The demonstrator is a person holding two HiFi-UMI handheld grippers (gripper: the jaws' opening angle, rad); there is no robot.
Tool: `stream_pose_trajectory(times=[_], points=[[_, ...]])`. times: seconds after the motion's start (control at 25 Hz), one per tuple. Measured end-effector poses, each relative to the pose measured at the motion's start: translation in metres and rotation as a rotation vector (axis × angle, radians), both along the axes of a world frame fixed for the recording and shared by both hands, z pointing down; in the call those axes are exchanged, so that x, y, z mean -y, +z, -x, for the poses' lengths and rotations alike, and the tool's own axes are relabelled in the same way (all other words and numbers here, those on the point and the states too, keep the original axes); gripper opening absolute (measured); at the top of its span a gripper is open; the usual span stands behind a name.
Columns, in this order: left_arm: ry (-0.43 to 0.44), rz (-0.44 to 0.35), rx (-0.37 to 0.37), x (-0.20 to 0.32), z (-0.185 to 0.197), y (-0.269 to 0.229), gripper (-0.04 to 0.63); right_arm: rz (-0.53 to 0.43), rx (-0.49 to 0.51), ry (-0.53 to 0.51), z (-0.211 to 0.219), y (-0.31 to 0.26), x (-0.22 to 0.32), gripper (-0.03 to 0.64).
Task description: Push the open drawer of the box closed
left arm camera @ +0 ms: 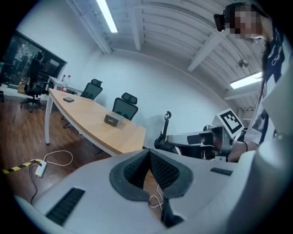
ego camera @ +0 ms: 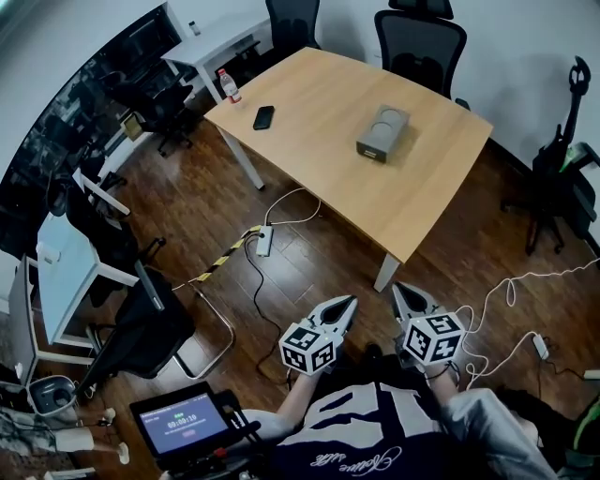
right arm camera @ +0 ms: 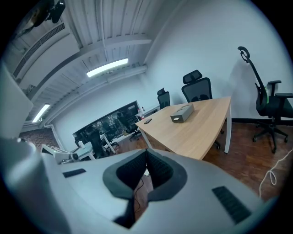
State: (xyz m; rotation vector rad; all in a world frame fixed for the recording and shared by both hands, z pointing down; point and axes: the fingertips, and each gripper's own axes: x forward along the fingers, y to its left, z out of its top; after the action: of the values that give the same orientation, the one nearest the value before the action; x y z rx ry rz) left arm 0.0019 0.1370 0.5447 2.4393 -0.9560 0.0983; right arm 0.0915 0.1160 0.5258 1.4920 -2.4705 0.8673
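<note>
Pale grey left gripper (ego camera: 350, 301) and right gripper (ego camera: 397, 289) bear black-white marker cubes (ego camera: 308, 348); navy lettered shirt (ego camera: 361, 427).

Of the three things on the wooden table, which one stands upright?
The bottle with the red label, at the left corner; the black phone and the grey box lie flat.

wooden table (ego camera: 375, 178): one. on it: grey box (ego camera: 382, 133), one; black phone (ego camera: 263, 117), one. red-labelled bottle (ego camera: 228, 85) at the table's corner: one. black chairs at the table's far side: two, headrest chair (ego camera: 420, 42) and corner chair (ego camera: 291, 21). white desks: two, far desk (ego camera: 211, 45), near desk (ego camera: 66, 267). power strip (ego camera: 264, 241) on the floor: one. lit screen (ego camera: 180, 422): one. grippers: two, left gripper (ego camera: 349, 302), right gripper (ego camera: 397, 291).
</note>
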Motion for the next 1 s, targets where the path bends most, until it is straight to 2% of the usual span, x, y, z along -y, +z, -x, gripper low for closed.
stream_pose_trajectory(times=[0.32,1.0], points=[[-0.009,-0.013,0.021,-0.001,-0.025,-0.006,0.002,0.000,0.001,-0.033,-0.019,0.001,0.000,-0.002],[-0.087,-0.055,0.058,-0.003,-0.018,-0.015,0.002,-0.041,-0.007,-0.121,-0.013,0.000,0.006,-0.002]])
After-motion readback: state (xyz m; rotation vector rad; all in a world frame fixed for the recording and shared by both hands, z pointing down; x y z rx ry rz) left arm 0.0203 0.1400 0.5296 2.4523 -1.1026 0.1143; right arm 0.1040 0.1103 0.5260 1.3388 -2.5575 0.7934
